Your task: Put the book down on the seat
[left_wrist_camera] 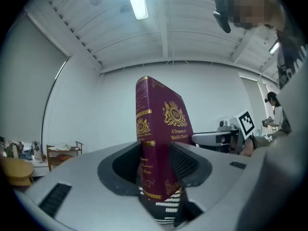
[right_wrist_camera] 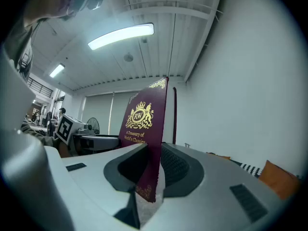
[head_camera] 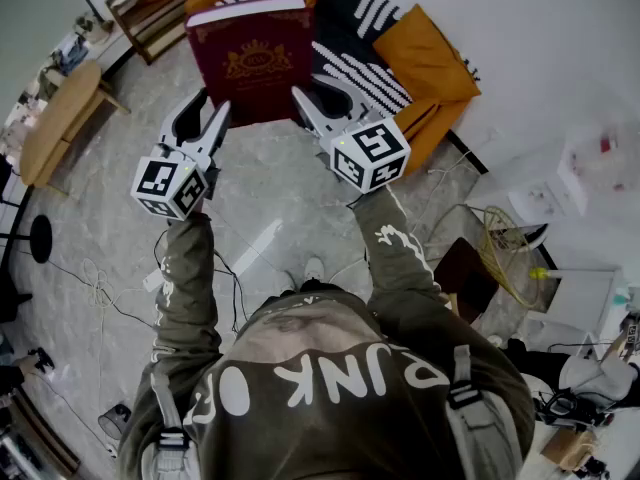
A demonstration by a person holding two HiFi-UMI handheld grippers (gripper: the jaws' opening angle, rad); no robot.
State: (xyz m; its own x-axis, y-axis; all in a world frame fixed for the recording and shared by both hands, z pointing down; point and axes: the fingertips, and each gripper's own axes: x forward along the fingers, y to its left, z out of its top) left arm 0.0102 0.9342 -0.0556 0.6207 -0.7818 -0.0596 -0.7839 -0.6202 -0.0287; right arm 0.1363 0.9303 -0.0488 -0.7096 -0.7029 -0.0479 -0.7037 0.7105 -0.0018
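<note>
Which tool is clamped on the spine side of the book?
The left tool: the gold-lettered spine of the maroon hardcover book sits between its jaws. The right tool pinches the opposite edge.

The floor (head_camera: 270, 183) in front of the orange seat (head_camera: 440, 68) lies open. A striped cloth (head_camera: 365, 63) covers the seat's middle, and its right edge is bare. A wooden rack (head_camera: 155, 8) stands near its left corner. Cables (head_camera: 497, 253) crowd the floor at right.

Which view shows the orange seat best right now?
Head view: most of the orange seat shows beyond the book. Right gripper view catches only an orange corner; left gripper view, only striped fabric under the book.
</note>
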